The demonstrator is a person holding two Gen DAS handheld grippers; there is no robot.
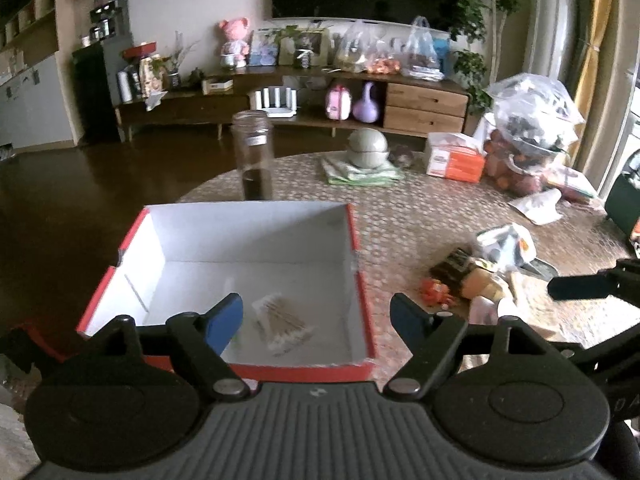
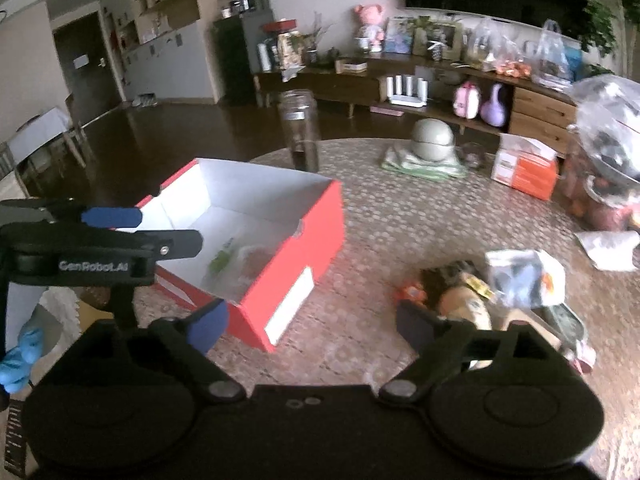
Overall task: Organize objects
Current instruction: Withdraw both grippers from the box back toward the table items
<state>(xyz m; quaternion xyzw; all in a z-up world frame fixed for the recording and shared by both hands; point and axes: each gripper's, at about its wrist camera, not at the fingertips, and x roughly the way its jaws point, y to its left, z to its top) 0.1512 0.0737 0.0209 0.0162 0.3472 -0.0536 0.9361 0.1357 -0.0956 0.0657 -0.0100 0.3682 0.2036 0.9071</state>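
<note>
The left gripper [image 1: 318, 314] has its blue-padded jaws spread wide, holding nothing, above the red box [image 1: 362, 276]. The box is cardboard, white inside. A blurry clear pack of cotton swabs [image 1: 282, 326] lies on its floor. The right gripper [image 2: 312, 320] is spread too, over the dotted table [image 2: 400, 216]. "GenRobot.AI" shows at middle left. A crinkly pile of packets [image 2: 492, 284] sits at right, hard to make out.

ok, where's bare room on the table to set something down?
Bare tablecloth between the red box, the folded green cloth and the orange carton. Box floor is free beyond the cotton swab pack. Crowded: the packet pile at right.
</note>
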